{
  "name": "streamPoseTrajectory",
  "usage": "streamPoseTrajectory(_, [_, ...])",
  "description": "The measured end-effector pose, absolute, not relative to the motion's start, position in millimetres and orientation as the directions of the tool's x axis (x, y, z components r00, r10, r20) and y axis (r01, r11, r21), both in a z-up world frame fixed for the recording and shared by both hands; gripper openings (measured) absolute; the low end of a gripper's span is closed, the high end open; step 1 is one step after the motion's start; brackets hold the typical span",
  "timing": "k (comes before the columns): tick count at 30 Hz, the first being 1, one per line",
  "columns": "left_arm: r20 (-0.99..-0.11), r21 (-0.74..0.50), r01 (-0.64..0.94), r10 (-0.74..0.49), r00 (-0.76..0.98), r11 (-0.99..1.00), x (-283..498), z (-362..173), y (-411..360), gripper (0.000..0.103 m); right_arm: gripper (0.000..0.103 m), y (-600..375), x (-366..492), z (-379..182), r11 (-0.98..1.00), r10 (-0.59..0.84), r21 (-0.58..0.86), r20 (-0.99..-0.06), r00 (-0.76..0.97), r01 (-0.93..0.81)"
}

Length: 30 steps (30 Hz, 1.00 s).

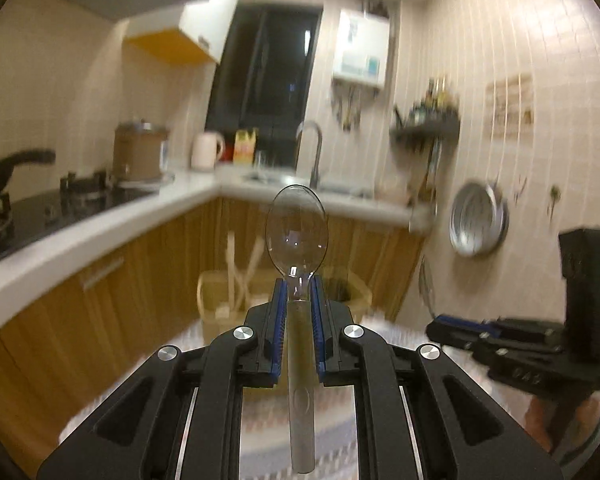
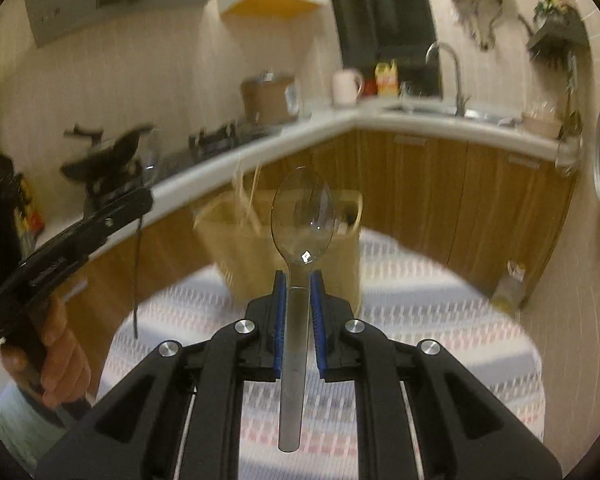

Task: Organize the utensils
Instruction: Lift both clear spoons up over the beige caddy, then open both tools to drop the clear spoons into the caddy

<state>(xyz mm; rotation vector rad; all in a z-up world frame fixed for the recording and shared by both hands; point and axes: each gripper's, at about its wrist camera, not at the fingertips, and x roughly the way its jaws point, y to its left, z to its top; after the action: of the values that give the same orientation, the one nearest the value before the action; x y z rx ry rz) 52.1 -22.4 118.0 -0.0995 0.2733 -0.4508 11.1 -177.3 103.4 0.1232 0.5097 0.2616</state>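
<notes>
The left hand-held gripper (image 1: 299,284) is pinching the neck of a clear plastic spoon (image 1: 296,232) between its blue pads, bowl pointing forward and upward past the fingertips, handle running back between the black fingers. The right hand-held gripper (image 2: 299,280) is clamped in the same way on a second clear plastic spoon (image 2: 302,220), bowl ahead of the fingertips, handle trailing back toward the camera.

Beyond and below the tips of both grippers stands a tan, box-shaped utensil holder (image 2: 236,240) on the tabletop covered with a pale patterned cloth (image 2: 440,300); pale wooden sticks (image 1: 240,272), probably chopsticks, lean in its left compartment. Both spoons are held in the air, apart from the holder.

In the left wrist view the right gripper shows at the far right, level with the left one. In the right wrist view the person's left hand (image 2: 56,356) wraps the other gripper's handle at the left edge. Both views are motion-blurred.
</notes>
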Motion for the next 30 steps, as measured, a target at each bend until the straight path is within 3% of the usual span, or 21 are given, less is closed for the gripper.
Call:
streamPoseTrajectory(8, [-0.054, -0.238, 0.372, -0.394, 0.917, 0.897, 75, 155, -26, 0.01, 0.01, -189, 51, 137, 0.974, 0.191, 0.166, -0.26, 0.947, -0.151])
streamPoseTrajectory(13, [-0.019, -0.302, 0.359, -0.382, 0.924, 0.883, 110, 151, -30, 0.01, 0.01, -191, 75, 145, 0.982, 0.136, 0.15, -0.153, 0.979, -0.113])
streamPoseTrajectory(21, [-0.014, -0.323, 0.278, -0.299, 0.954, 0.904, 148, 124, -43, 0.01, 0.01, -191, 121, 122, 0.992, 0.046, 0.118, -0.088, 0.995, -0.036])
streamPoseTrajectory(25, [-0.024, -0.303, 0.254, -0.274, 0.961, 0.919, 156, 110, -51, 0.01, 0.01, -196, 133, 113, 0.98, 0.103, 0.181, -0.089, 0.991, -0.086])
streamPoseTrajectory(30, [-0.033, -0.269, 0.226, -0.244, 0.969, 0.936, 160, 96, -61, 0.01, 0.01, -190, 131, 111, 0.983, 0.101, 0.158, -0.049, 0.994, -0.092])
